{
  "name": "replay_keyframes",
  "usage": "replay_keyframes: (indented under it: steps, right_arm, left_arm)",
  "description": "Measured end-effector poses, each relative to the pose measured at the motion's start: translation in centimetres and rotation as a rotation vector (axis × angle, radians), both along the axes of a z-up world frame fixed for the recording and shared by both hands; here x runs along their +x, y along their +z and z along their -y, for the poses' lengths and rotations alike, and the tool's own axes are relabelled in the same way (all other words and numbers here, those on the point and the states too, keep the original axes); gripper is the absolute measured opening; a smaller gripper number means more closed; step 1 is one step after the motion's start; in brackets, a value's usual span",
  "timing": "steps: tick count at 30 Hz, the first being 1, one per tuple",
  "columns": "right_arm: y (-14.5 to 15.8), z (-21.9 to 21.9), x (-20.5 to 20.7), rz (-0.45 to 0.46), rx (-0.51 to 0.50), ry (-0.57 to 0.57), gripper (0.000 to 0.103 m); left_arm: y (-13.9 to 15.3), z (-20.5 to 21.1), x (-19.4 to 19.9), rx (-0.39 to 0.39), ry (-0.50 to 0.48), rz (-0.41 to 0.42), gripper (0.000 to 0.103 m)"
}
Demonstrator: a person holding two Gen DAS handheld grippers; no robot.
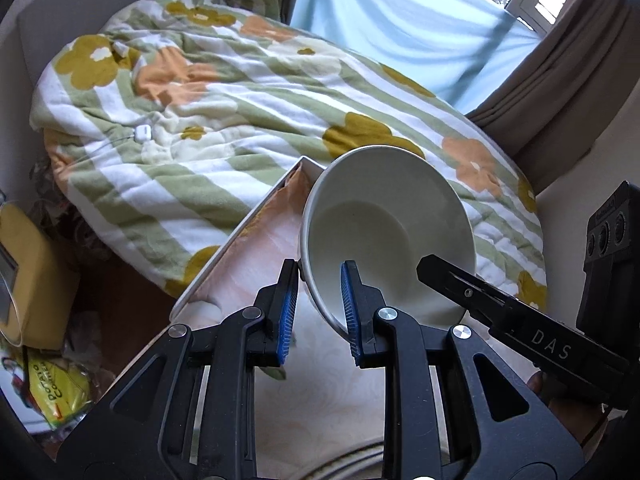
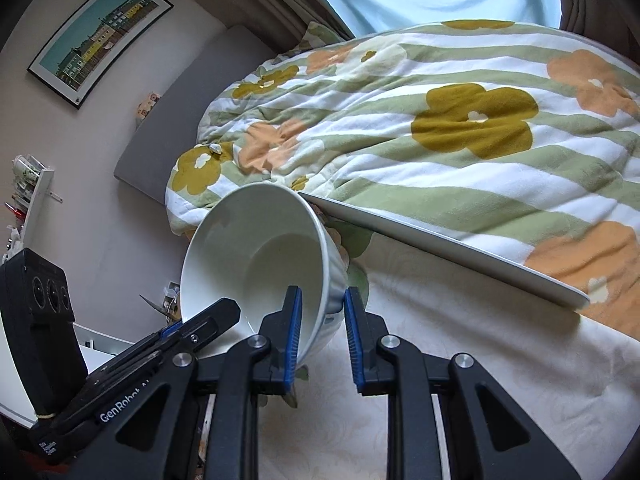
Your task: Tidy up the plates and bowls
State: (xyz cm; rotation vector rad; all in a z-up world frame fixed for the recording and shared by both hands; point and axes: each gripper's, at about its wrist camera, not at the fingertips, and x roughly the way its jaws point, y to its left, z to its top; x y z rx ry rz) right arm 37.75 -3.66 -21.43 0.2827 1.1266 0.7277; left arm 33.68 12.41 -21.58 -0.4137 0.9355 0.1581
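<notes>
Bowl [image 1: 384, 236]: one white ceramic bowl in view, lifted and tilted off the bench [image 1: 320, 400], just in front of the bed's flowered quilt [image 1: 240, 92].
Left gripper [image 1: 320, 304]: fingers narrow, clamped across the bowl's rim wall, one pad inside, one outside.
Right gripper [image 2: 320, 332]: same hold on the opposite side of the rim, fingers narrow on the wall.
Handling: judged stiff, glazed and slick, breakable; moderately heavy. Rim pinch from two sides looked right, since a single pinch could let it swing.
Count: one bowl, two grippers; no plates made out.
Other: one thin white board [image 2: 440, 240] stood on edge behind the bowl.
</notes>
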Motion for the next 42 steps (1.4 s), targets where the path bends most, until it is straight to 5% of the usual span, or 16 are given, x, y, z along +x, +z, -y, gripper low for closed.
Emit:
replay_keyframes:
  steps: [10, 22, 32, 42]
  right_arm:
    - [6.7, 9.1, -9.7, 0.106, -0.010, -0.118, 0.020]
    - [8.9, 22.7, -20.4, 0.125, -0.061, -0.335, 0.020]
    - [6.7, 31.2, -26.1, 0.036, -0.113, -0.533, 0.020]
    - [2.5, 35.3, -28.5, -0.093, -0.158, -0.669, 0.020]
  left_arm:
    - [6.4, 9.5, -8.4, 0.032, -0.154, 0.074, 0.019]
    - [8.0, 23.0, -16.0, 0.008, -0.377, 0.082, 0.019]
    - [4.2, 32.1, -17.7, -0.038, -0.580, -0.042, 0.019]
    - [-0.4, 37.6, -17.3, 0.010, -0.747, -0.179, 0.019]
